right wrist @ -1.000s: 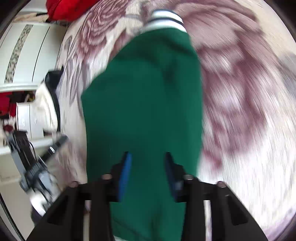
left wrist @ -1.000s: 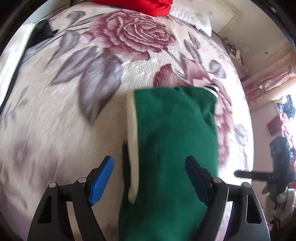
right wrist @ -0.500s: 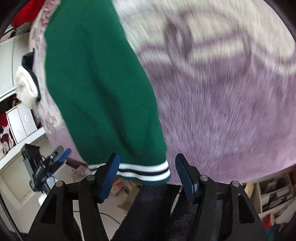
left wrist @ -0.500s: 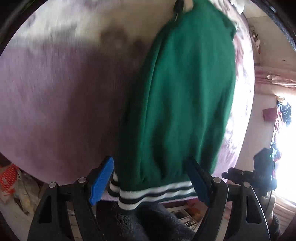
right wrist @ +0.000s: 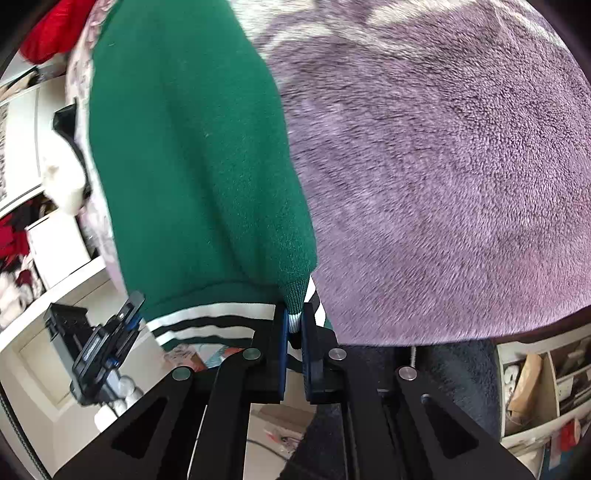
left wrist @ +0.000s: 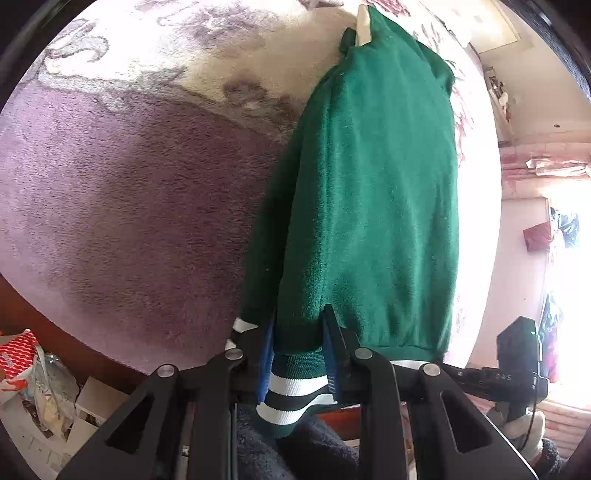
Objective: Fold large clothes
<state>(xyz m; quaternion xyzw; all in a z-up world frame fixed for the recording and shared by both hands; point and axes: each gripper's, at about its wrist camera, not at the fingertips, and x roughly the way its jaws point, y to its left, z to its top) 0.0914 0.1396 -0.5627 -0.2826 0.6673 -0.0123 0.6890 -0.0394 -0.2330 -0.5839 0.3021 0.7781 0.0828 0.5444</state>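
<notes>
Green sweatshirt (left wrist: pixel 373 192) folded lengthwise, spread along the near edge of the bed (left wrist: pixel 122 206) on a plush purple floral blanket, its striped hem (left wrist: pixel 295 391) overhanging the edge. Left hand-held gripper (left wrist: pixel 298 354) closing, blue pads pressed on one hem corner, fabric bunched between them. Right hand-held gripper (right wrist: pixel 293 328) clenched on the opposite hem corner; red garment (right wrist: pixel 51 26) at the far end.

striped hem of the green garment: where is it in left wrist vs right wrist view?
Left wrist: striped hem bottom centre, bunched between the closing left gripper pads.
Right wrist: striped hem lower left of centre, its right corner pinched by the right gripper.
Shared landmark: purple blanket.
</notes>
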